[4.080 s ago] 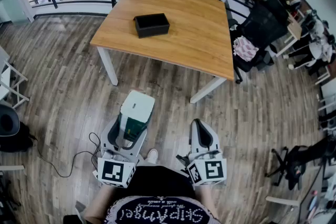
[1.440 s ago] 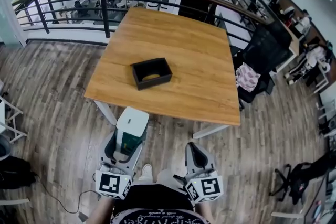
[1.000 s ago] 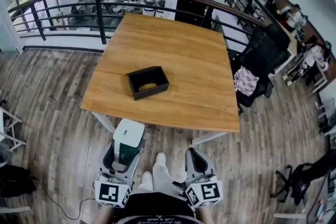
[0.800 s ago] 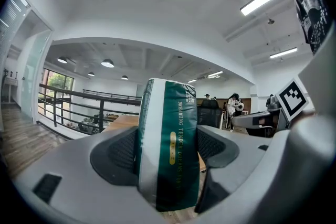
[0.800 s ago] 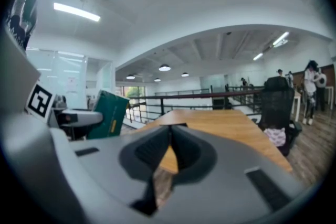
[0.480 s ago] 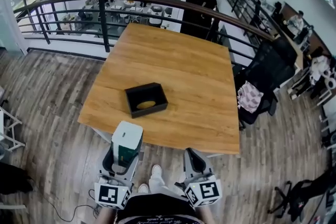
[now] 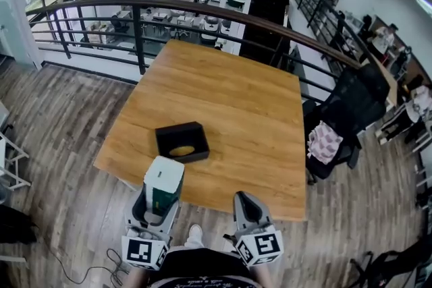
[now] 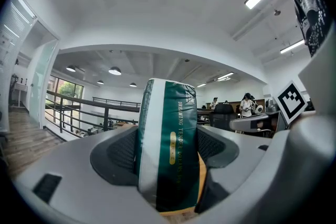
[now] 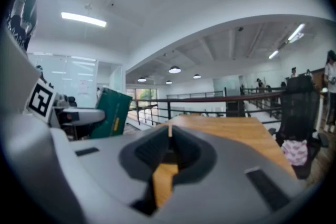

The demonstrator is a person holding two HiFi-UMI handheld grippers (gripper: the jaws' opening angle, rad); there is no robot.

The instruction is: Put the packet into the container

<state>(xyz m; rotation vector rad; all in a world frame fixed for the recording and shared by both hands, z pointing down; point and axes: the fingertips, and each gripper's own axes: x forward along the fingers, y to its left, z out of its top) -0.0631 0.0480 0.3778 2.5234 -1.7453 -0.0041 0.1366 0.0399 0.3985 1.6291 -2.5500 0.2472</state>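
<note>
A green and white packet [image 7: 162, 183] stands between the jaws of my left gripper [image 7: 157, 202], which is shut on it; in the left gripper view the packet [image 8: 168, 144] fills the gap between the pads. The black open container [image 7: 181, 142] sits on the wooden table [image 7: 229, 98], just beyond the packet and near the table's front left edge. My right gripper [image 7: 248, 210] is shut with nothing in it, over the table's front edge. In the right gripper view the jaws of that gripper [image 9: 169, 147] meet, and the packet [image 9: 111, 113] shows at the left.
A dark metal railing [image 7: 202, 10] runs behind the table. A black office chair [image 7: 354, 111] with a pink cloth [image 7: 325, 144] stands to the table's right. Wooden floor [image 7: 54, 111] lies to the left. White folding furniture [image 7: 7, 158] is at the far left.
The view has advanced toward the table: table and container now lie closer to my grippers. The packet stays held in the left gripper; the right stays shut.
</note>
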